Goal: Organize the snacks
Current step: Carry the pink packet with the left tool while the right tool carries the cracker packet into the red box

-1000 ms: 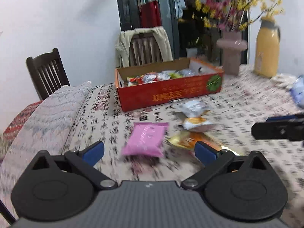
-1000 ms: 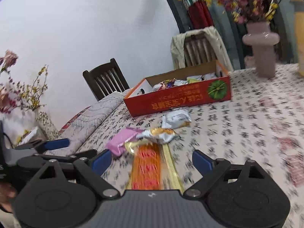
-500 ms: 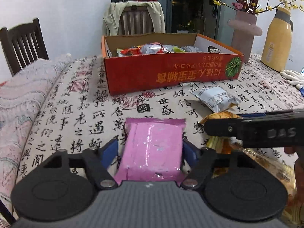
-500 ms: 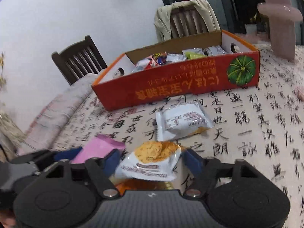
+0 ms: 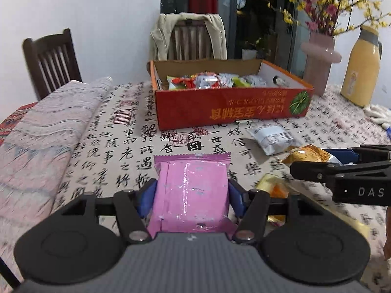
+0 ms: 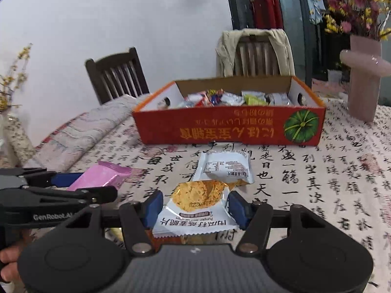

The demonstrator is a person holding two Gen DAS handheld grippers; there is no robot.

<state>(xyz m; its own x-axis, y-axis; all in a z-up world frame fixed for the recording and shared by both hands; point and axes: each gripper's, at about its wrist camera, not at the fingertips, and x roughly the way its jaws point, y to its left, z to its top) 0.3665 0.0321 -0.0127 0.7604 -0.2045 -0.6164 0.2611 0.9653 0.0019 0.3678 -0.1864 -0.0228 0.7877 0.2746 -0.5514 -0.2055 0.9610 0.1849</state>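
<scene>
A pink snack packet [image 5: 193,183] lies on the calligraphy tablecloth between the blue pads of my left gripper [image 5: 191,195]. Its jaws are closing and the pads touch the packet's sides. My right gripper [image 6: 195,206] is closing on a white-and-orange crisp packet [image 6: 198,207], pads against both edges. That packet rests on a gold-orange packet [image 5: 271,185]. A white packet [image 6: 224,166] lies just beyond it. The red cardboard box [image 6: 232,127], holding several snacks, stands further back. The two grippers sit side by side, the left one [image 6: 73,183] showing low in the right wrist view.
A folded quilt [image 5: 48,134] covers the table's left side. A pink vase [image 5: 317,68] with flowers, a yellow thermos [image 5: 361,68] and white gloves [image 5: 376,112] stand at the back right. Two wooden chairs [image 5: 51,61] stand behind the table.
Both grippers moved forward and down over their packets and their jaws narrowed from wide open to the packets' sides. The box looms larger now.
</scene>
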